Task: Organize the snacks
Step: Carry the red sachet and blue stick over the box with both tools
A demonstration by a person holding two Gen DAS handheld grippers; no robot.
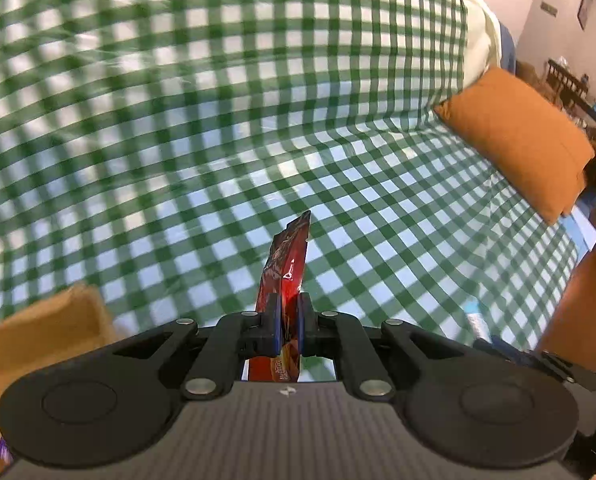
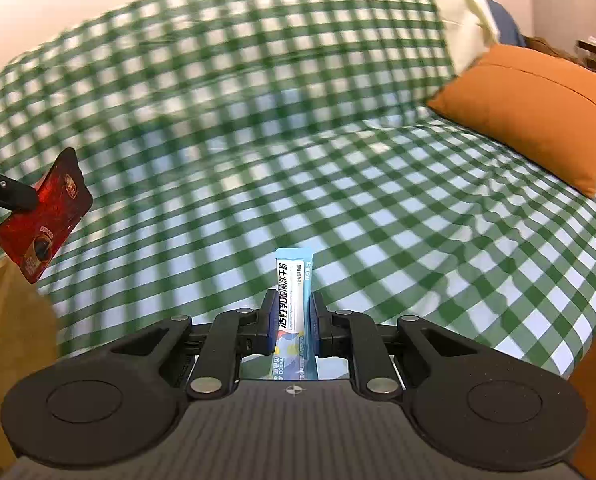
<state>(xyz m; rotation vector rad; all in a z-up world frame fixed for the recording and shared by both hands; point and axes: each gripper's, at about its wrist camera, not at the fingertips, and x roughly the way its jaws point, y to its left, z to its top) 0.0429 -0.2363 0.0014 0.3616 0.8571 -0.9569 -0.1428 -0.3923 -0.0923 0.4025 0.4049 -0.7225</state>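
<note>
My left gripper (image 1: pixel 288 312) is shut on a red snack packet (image 1: pixel 286 256), held edge-on above the green checked sofa. The same red packet (image 2: pixel 46 216) shows flat-faced at the left of the right wrist view, pinched by the left gripper's fingers (image 2: pixel 14 198). My right gripper (image 2: pixel 294 312) is shut on a light blue and white stick packet (image 2: pixel 294 280), held upright above the sofa seat. A brown cardboard box (image 1: pixel 46 328) sits at the lower left below the left gripper; it also shows at the left edge of the right wrist view (image 2: pixel 14 320).
The sofa (image 1: pixel 218 100) has a green and white checked cover. An orange cushion (image 1: pixel 525 140) lies at its right end, also seen in the right wrist view (image 2: pixel 537 112). A cream cloth (image 2: pixel 465 12) hangs over the backrest. A purple wrapper (image 1: pixel 2 449) peeks out at bottom left.
</note>
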